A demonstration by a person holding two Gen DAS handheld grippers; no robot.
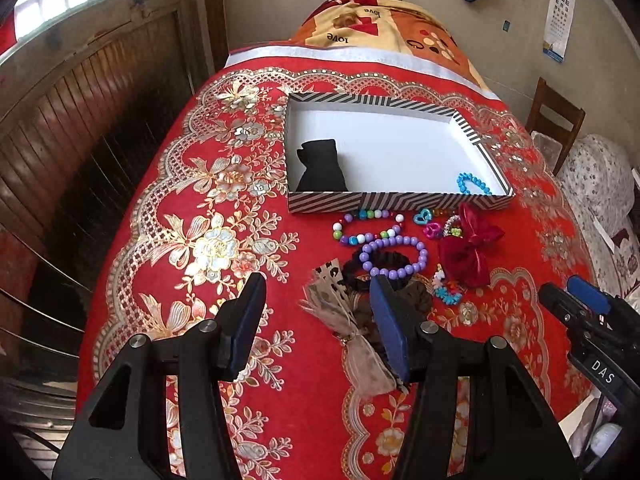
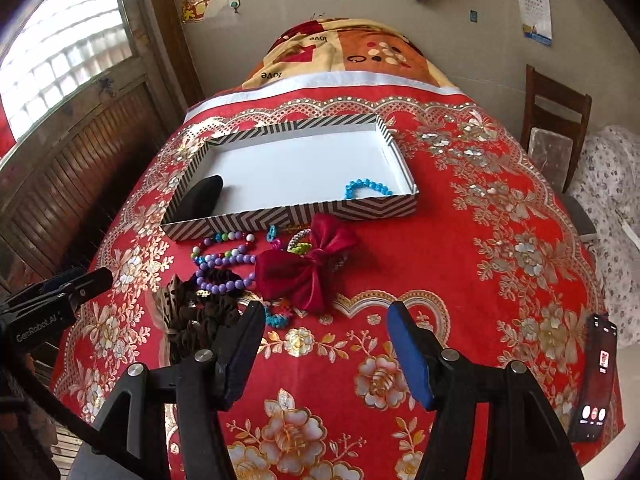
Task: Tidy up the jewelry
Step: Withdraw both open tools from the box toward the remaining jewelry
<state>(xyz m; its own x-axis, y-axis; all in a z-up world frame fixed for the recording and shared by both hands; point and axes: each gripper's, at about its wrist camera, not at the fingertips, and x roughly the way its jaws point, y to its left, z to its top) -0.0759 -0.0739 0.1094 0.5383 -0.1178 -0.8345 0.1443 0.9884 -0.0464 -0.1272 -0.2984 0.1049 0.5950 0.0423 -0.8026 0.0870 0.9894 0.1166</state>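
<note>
A striped box (image 1: 400, 201) (image 2: 304, 216) with a white inside holds a black pouch (image 1: 320, 168) (image 2: 202, 198) and a blue bead bracelet (image 1: 474, 184) (image 2: 366, 188). In front of it lie a multicolour bead bracelet (image 1: 366, 226), a purple bead bracelet (image 1: 394, 258) (image 2: 224, 274), a dark red bow (image 1: 470, 248) (image 2: 310, 270), scrunchies (image 2: 204, 314) and a leopard-print bow (image 1: 340, 308). My left gripper (image 1: 318, 300) is open and empty above the leopard-print bow. My right gripper (image 2: 326, 326) is open and empty, just right of the pile.
A red floral cloth (image 2: 460, 240) covers the table. A phone (image 2: 596, 380) lies at the right edge. A wooden chair (image 2: 556, 120) stands at the back right, and a patterned blanket (image 1: 384, 24) lies at the table's far end.
</note>
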